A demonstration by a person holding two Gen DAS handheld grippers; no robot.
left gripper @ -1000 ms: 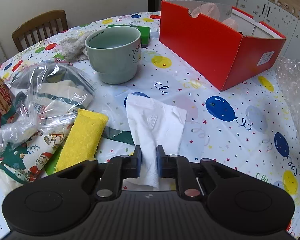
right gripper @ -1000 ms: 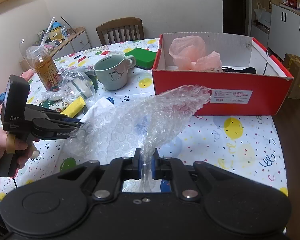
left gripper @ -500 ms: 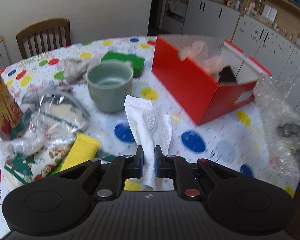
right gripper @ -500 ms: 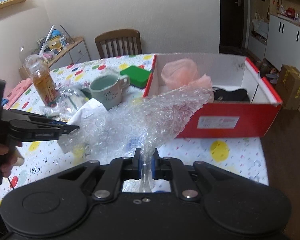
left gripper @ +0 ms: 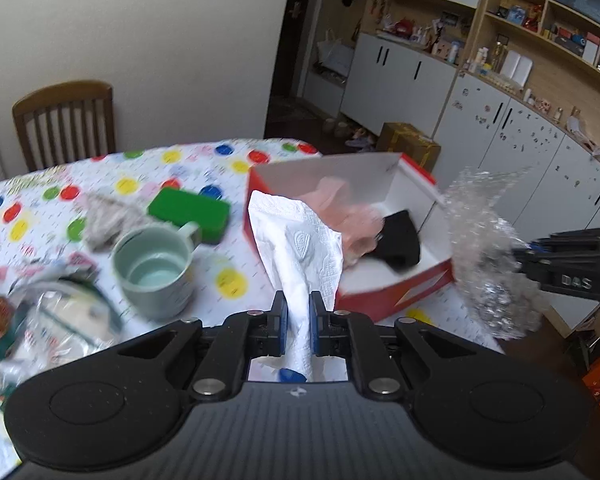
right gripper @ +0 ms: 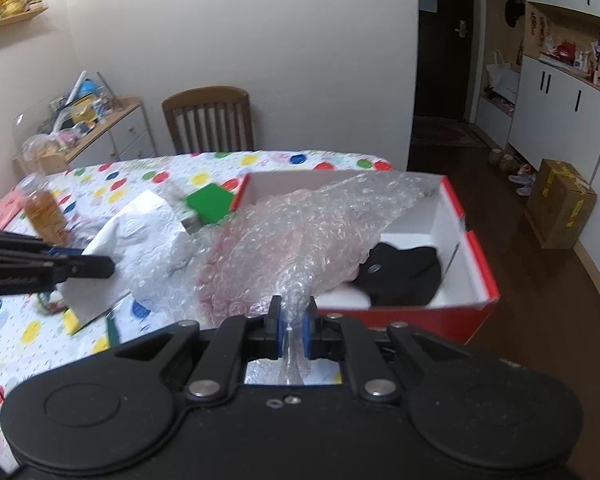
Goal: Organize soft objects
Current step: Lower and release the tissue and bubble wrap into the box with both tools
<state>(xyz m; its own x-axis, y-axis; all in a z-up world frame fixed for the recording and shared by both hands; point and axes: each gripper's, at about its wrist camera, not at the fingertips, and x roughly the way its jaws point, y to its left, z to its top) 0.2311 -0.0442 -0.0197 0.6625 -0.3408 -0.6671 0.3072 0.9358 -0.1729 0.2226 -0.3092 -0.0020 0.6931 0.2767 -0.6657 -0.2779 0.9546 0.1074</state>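
My left gripper (left gripper: 298, 322) is shut on a white paper napkin (left gripper: 296, 240) and holds it in the air in front of the red box (left gripper: 380, 300). My right gripper (right gripper: 291, 330) is shut on a sheet of bubble wrap (right gripper: 300, 236) that hangs over the open red box (right gripper: 476, 260). The box holds a pink soft item (left gripper: 340, 208) and a black cloth (right gripper: 404, 272). The napkin also shows in the right wrist view (right gripper: 140, 236), with the left gripper (right gripper: 96, 266) at the left. The bubble wrap (left gripper: 484, 248) shows at the right of the left wrist view.
On the balloon-print tablecloth (left gripper: 228, 280) stand a green mug (left gripper: 154, 268), a green sponge (left gripper: 190, 210), a grey cloth (left gripper: 104, 220) and a plastic bag (left gripper: 56, 312). A bottle (right gripper: 44, 208) stands at the left. A wooden chair (right gripper: 208, 120) is behind the table.
Both grippers have risen and moved toward the red box with the napkin and the bubble wrap. The bubble wrap now hangs over the box opening.
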